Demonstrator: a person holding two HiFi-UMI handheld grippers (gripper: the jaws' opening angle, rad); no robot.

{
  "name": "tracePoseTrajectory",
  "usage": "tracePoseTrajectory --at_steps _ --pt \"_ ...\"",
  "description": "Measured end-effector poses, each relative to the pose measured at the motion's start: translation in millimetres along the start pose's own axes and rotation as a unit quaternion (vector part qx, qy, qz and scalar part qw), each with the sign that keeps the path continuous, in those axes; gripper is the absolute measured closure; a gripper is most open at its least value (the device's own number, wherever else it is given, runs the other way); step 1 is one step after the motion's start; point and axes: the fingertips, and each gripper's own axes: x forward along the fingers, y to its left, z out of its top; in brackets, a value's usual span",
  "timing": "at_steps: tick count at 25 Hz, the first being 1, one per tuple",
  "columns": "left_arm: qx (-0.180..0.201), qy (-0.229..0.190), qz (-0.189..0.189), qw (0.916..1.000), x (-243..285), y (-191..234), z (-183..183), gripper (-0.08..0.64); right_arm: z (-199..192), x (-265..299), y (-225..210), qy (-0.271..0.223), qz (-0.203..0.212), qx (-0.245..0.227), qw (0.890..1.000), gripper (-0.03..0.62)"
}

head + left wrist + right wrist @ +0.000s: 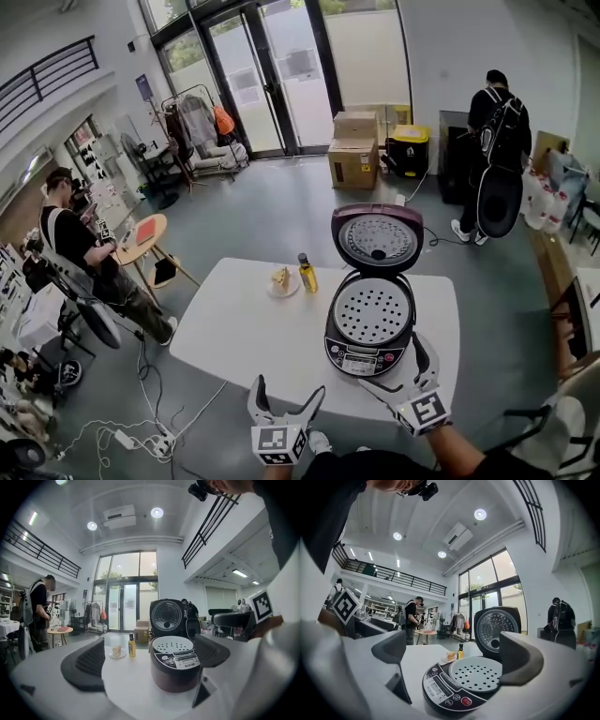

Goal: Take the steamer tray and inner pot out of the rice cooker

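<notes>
A dark rice cooker [368,328] stands on the white table [239,333] with its lid [377,240] swung up and back. A white perforated steamer tray [372,311] sits in its mouth and hides the inner pot. My right gripper [396,367] is open just in front of the cooker's control panel, touching nothing. My left gripper [288,389] is open over the table's near edge, left of the cooker. The left gripper view shows the cooker [174,670] and tray [173,644] ahead, between open jaws. In the right gripper view the tray [480,672] lies close below.
A yellow bottle [307,273] and a small plate with a cake slice [280,281] stand at the table's far edge. Past the table are cardboard boxes [353,150], a person with a backpack [495,155] and a person by a round table [141,238].
</notes>
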Motion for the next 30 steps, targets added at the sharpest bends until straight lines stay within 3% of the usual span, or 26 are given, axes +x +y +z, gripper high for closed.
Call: tracePoseTrajectory --at_steps 6,11,23,26,30 --pt "0.003 0.005 -0.055 0.9985 57.8 3.8 1.5 -0.028 -13.0 23.8 -30.3 0.023 -0.050 -0.003 0.999 0.000" --pt "0.027 0.005 -0.110 0.9936 111.3 10.5 10.6 -0.029 -14.4 52.3 -52.6 0.032 -0.095 -0.016 0.995 0.000" --pt "0.033 0.035 -0.236 0.9704 215.4 10.3 13.9 -0.028 -40.8 84.4 -101.5 0.115 -0.213 -0.018 0.970 0.000" --pt "0.044 0.060 -0.245 0.9667 238.0 11.3 5.2 -0.018 -55.8 91.1 -114.8 0.146 -0.228 -0.018 0.963 0.000" --pt "0.074 0.136 -0.233 0.9599 265.6 12.2 -20.7 0.025 -84.8 95.7 -141.9 0.198 -0.245 -0.007 0.949 0.000"
